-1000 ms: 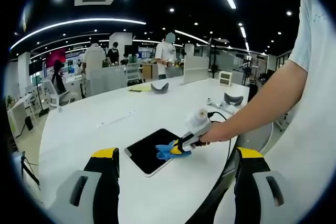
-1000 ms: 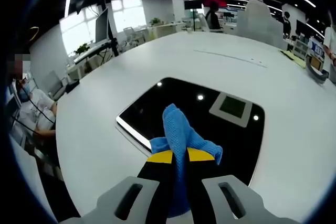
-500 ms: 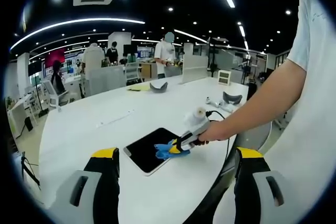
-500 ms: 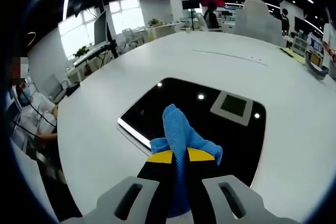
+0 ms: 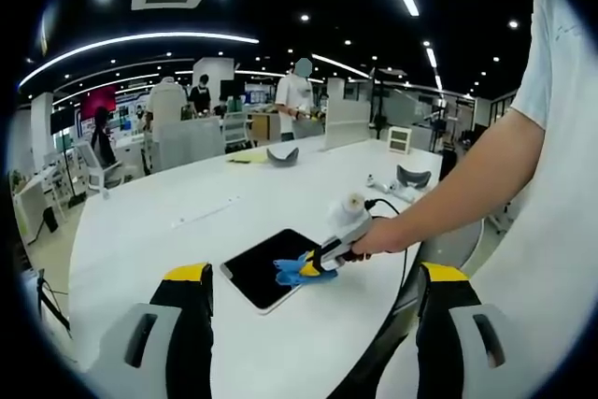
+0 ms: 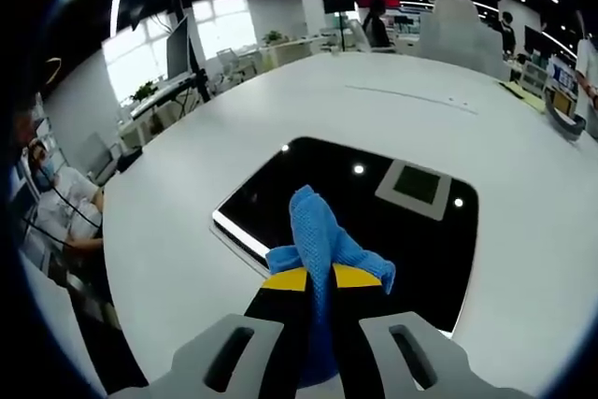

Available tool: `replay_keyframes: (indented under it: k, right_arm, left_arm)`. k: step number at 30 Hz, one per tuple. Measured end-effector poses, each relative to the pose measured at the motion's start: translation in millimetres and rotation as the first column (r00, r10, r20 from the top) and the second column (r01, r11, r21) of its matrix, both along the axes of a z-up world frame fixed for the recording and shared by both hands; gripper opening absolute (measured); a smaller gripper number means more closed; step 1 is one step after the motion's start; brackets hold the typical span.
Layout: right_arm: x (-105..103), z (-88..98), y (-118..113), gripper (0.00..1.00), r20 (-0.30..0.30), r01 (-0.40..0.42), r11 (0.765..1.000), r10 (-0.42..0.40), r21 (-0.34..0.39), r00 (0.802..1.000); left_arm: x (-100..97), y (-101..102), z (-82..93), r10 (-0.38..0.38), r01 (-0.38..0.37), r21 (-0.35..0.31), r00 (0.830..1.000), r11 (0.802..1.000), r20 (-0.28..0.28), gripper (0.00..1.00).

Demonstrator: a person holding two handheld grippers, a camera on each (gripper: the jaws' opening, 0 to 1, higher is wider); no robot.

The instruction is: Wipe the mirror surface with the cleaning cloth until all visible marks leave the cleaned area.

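at lower centre my right gripper (image 6: 313, 279) clenched the cloth (image 6: 322, 240), the mirror (image 6: 392, 221) stretching ahead toward upper right; left jaws stood released.

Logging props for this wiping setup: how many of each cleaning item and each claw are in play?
Mirror: 1
Blue cleaning cloth: 1
Claws: 2, left claw, right claw shut on the cloth
Total: 4
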State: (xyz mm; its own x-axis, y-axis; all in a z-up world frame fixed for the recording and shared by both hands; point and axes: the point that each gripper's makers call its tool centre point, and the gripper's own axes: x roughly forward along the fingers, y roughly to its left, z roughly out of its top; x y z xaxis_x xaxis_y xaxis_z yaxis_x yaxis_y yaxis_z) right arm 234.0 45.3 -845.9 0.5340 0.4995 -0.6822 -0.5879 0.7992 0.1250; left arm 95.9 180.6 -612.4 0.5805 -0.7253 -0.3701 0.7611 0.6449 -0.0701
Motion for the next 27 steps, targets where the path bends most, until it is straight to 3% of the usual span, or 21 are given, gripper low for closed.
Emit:
replay_keyframes:
  k: [13, 20, 27]
  right_arm:
    - [7.4, -0.1, 7.3, 0.02, -0.007, -0.003, 1.0, 0.003, 0.012, 1.0]
    - [15.1, -0.7, 13.9, 0.02, 0.006, -0.033, 0.999, 0.034, -0.027, 0.999]
    - [22.4, -0.1, 16.3, 0.02, -0.003, -0.023, 1.0, 0.023, -0.007, 1.0]
  left_arm:
    - [5.4, -1.1, -4.3, 0.0, 0.0, 0.009, 1.0, 1.0, -0.004, 0.91]
    - [10.2, 0.1, -2.4, 0.008, -0.008, 0.013, 1.0, 1.0, -0.001, 0.91]
    - [14.6, 1.5, -2.0, 0.013, -0.013, 0.023, 1.0, 1.0, 0.001, 0.91]
